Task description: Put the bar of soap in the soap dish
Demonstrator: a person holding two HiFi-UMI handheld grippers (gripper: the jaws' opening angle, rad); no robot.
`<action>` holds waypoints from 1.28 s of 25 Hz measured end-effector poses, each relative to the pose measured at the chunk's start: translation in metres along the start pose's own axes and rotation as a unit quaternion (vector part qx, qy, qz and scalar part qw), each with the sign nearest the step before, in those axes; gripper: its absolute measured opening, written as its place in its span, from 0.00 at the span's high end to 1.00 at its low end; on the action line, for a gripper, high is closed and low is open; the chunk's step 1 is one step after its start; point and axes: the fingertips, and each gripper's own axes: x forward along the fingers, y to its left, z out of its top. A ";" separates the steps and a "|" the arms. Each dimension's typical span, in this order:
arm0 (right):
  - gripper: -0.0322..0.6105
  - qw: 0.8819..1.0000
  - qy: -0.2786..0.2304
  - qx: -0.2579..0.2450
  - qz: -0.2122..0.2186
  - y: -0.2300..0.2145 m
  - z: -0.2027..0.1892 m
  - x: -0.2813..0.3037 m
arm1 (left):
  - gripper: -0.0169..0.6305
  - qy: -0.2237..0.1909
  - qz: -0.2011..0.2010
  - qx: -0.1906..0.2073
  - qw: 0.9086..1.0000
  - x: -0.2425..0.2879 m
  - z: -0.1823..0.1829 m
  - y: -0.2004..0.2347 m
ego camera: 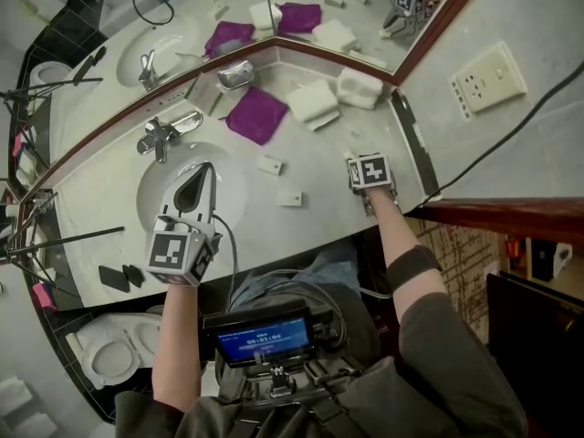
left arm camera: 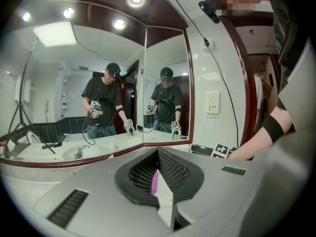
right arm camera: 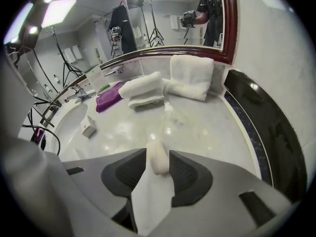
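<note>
Bathroom counter seen from above, w/ a mirror along the back. The right gripper [ego camera: 370,176] points down at the counter's right end, near the wall. Its jaws are spread, and the bar of soap [right arm camera: 159,158] – pale, oval – lies on the counter [ego camera: 319,167] between them. The pads sit close on either side but don't look to be squeezing it.

The left gripper [ego camera: 196,185] hovers over the sink basin [ego camera: 151,190], jaws pressed together w/ nothing gripped. The part of the basin that shows is bare white; the rest is hidden under the gripper.

A shiny metal dish [ego camera: 235,74], prob. the soap dish, sits at the back by the mirror corner, well apart from the soap. Can't tell what's in it.

Also on the counter: a purple cloth [ego camera: 255,114] just in front of that dish, two folded white towels [ego camera: 313,100] to its right, and two small white boxes [ego camera: 271,164] btw. the basin and the right gripper. A chrome faucet [ego camera: 162,133] stands behind the basin.
</note>
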 end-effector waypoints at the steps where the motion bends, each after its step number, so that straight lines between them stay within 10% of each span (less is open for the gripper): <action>1: 0.68 1.000 -0.005 0.001 0.000 -0.001 0.002 -0.003 | 0.97 0.002 0.000 -0.004 1.000 -0.001 0.000 0.000; 9: 0.70 0.998 -0.064 0.022 0.011 -0.002 0.031 -0.042 | 0.97 -0.009 -0.007 -0.015 1.000 0.000 0.017 -0.009; 17: 0.95 0.985 -0.171 0.007 0.029 0.007 0.087 -0.125 | 0.97 -0.024 -0.008 -0.019 0.999 -0.003 0.025 -0.007; 32: 0.95 0.967 -0.253 0.007 0.031 0.013 0.105 -0.223 | 0.97 -0.031 -0.020 0.011 0.999 -0.004 0.037 -0.014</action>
